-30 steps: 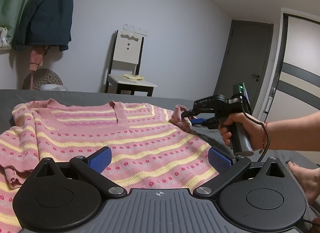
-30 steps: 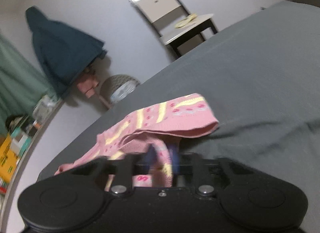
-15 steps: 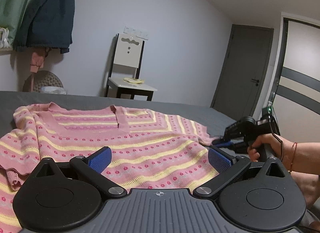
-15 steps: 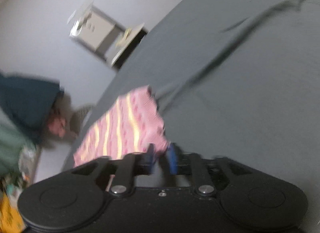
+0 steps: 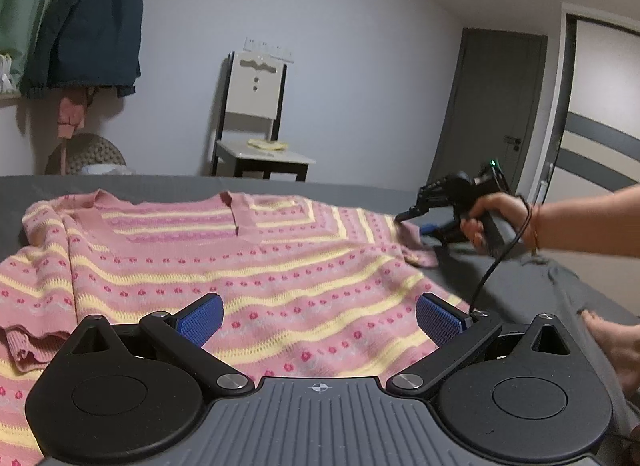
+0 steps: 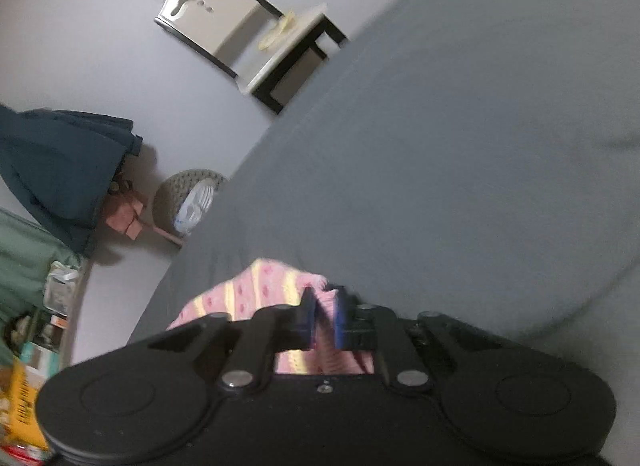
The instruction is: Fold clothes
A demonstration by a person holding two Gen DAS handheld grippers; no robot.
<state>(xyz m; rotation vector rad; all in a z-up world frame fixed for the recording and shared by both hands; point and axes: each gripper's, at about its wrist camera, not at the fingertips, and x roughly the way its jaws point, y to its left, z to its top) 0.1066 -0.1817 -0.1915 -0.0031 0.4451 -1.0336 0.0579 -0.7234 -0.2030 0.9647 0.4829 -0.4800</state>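
A pink knit sweater with yellow stripes lies front up, spread over the grey bed. My left gripper hovers open above its lower part, blue pads wide apart and gripping nothing. At the sweater's right edge, a hand holds my right gripper. In the right wrist view, the right gripper is shut on a bunch of the pink sweater fabric, which shows between the blue pads. The sleeve end there is slightly lifted and folded.
A chair with a yellow cloth on its seat stands by the far wall. Jackets hang at the left above a woven basket. A grey door is at the right. A bare foot rests on the bed's right side.
The right gripper swung down and out to the right, spreading the sleeve on the bed. It has now come back up to the sweater's right edge, shut on fabric. The left gripper stayed put.
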